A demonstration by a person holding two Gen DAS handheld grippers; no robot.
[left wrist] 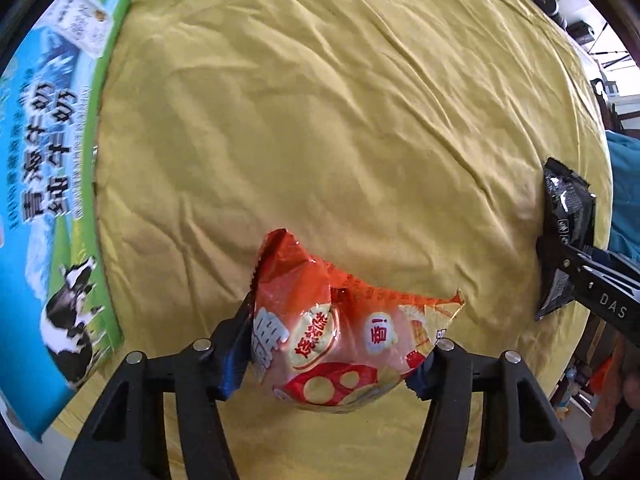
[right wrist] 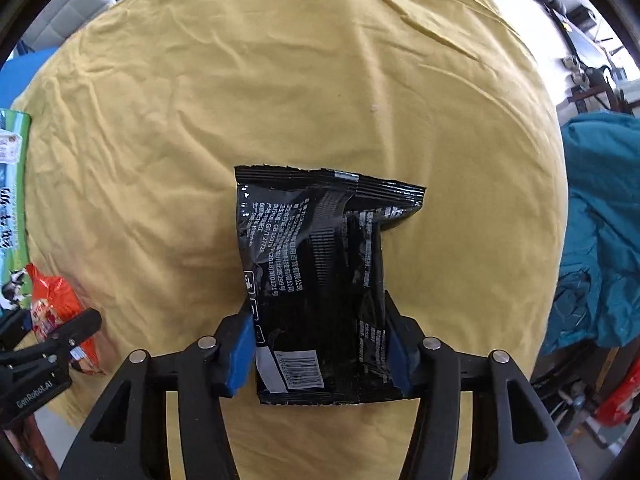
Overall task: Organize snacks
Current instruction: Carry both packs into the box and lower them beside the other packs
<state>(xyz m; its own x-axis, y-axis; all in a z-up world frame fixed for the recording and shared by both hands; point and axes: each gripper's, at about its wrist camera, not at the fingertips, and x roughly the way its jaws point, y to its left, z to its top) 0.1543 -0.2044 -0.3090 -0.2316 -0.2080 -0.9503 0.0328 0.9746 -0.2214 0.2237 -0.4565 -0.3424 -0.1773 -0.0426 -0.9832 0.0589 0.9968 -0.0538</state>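
An orange snack bag (left wrist: 332, 332) with red and white print sits between the blue pads of my left gripper (left wrist: 334, 356), which is shut on its lower part, above the yellow cloth (left wrist: 320, 120). A black snack bag (right wrist: 316, 272) with white print and a barcode is pinched at its sides by my right gripper (right wrist: 320, 348), which is shut on it. In the left wrist view the black bag (left wrist: 568, 200) and the right gripper (left wrist: 580, 280) appear at the far right. In the right wrist view the orange bag (right wrist: 48, 300) and the left gripper (right wrist: 72, 332) show at the lower left.
A blue and green milk carton box (left wrist: 48, 160) with a cow picture lies along the cloth's left edge, also seen as the box (right wrist: 12, 184) at the left. A teal cloth (right wrist: 600, 220) hangs beyond the table's right edge. Room clutter lies farther right.
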